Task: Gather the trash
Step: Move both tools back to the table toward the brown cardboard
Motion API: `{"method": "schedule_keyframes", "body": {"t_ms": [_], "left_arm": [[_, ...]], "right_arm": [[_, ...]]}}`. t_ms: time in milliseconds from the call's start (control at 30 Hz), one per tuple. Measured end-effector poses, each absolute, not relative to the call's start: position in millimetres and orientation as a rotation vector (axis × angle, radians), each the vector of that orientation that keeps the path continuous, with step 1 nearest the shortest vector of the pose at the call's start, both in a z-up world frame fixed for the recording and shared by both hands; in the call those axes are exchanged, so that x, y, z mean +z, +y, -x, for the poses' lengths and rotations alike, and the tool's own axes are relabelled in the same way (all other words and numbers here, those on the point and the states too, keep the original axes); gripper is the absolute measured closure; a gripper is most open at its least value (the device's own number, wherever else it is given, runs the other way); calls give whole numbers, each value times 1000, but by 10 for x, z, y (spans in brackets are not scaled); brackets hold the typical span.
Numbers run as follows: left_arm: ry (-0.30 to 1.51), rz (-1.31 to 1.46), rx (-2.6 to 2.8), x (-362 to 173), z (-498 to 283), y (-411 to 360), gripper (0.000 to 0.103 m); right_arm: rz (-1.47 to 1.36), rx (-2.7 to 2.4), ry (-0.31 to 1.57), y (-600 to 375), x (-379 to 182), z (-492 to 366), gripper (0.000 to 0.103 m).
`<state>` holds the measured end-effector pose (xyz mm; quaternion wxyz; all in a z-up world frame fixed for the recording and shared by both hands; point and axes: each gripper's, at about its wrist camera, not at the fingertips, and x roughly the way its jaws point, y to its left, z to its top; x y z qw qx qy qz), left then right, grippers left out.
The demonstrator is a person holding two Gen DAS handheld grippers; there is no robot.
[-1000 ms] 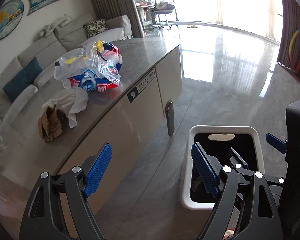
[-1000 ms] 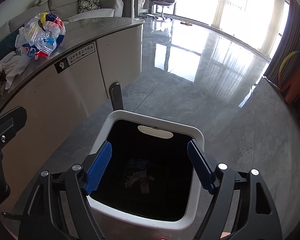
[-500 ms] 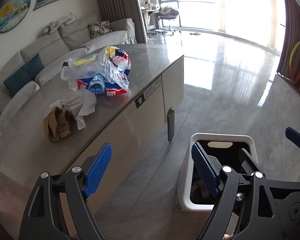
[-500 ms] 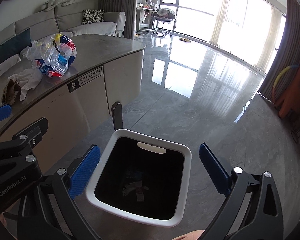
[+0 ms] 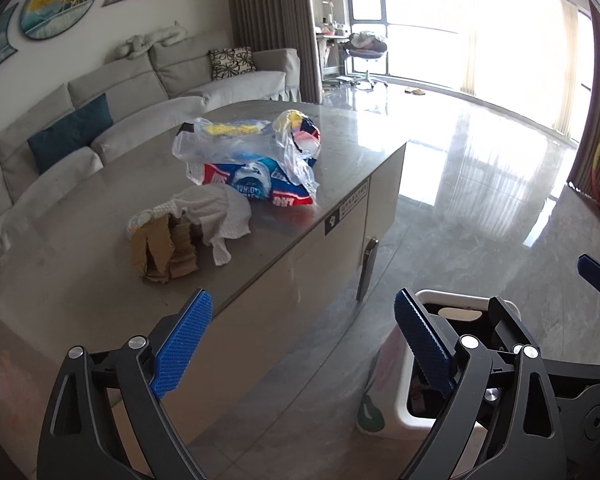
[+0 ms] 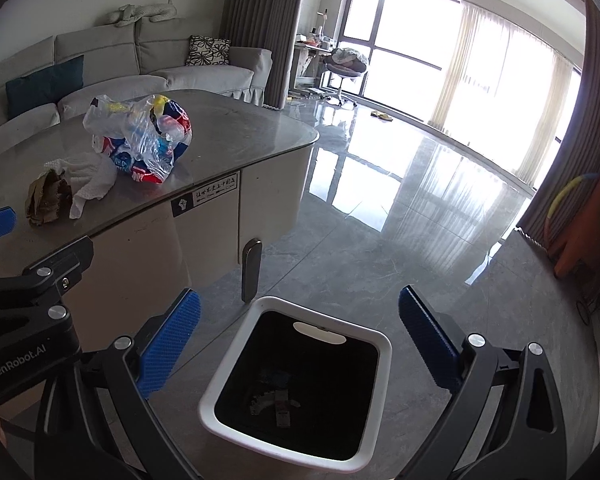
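Two grippers hang empty above a grey living-room floor. The left gripper (image 5: 300, 344) is spreading its blue pads apart with nothing between them; the right gripper (image 6: 300, 344) stands wide apart, likewise bare. Directly below the right one sits a white-rimmed trash bin (image 6: 374, 344) on the floor, a few scraps lying at its dark bottom. Beside the bin rises a counter (image 5: 100, 280) with a grey stone top, and on it wait the things to be collected: nearest, a crumpled brown paper bag (image 5: 162, 254), touching a wadded white paper towel (image 5: 216, 210) that drapes partly over it; just beyond, a clear plastic bag (image 5: 252, 156) stuffed with bright wrappers. Behind the counter stretch a pale sofa (image 5: 100, 120) and sunlit windows.

The step in hand appears to be the reach back to the counter for the next piece. Doing it well likely means keeping the pads wide until they straddle the brown bag and towel, then pinching low on the bundle so that both lift together. The plastic bag looks slippery and loose; gathering a fold near its top would probably hold better than squeezing its bulk.
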<state>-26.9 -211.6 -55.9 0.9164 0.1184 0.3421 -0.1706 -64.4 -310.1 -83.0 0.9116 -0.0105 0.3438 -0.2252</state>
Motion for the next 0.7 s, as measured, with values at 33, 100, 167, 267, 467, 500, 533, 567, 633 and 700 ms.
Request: {"method": "schedule_keyframes", "body": {"t_ms": [33,100,167,267,467,500,533,567,633,700], "left_arm": [[703,-234,-343,-549,233,-2049,7],[699,-213,-317,-529,150,-1893,5],[697,-197,-288,-507,42,-1715,5],[691,-180,-218,-474,-176,-1403,4],[706,-120,-109,-465,-645,-845,4],[709,-116,-99,-468,-710,-792,4],[708,-110,-94,-472,-772,-744,4],[711,-108,-90,-483,-837,-706,4],[718,-105,-90,-515,-925,-677,4],[723,-100,-93,-555,-999,-681,4]], "right_arm": [[27,-453,705,-3053,-816,599,5],[35,-422,701,-2944,-792,497,5],[49,-394,692,-2820,-758,389,5],[78,-348,677,-2612,-702,209,5],[120,-264,646,-2213,-613,-134,5],[125,-254,643,-2163,-603,-172,5],[130,-244,639,-2114,-595,-207,5],[136,-236,637,-2070,-591,-246,5],[149,-224,633,-1999,-586,-305,5],[164,-223,629,-1964,-591,-346,5]]}}
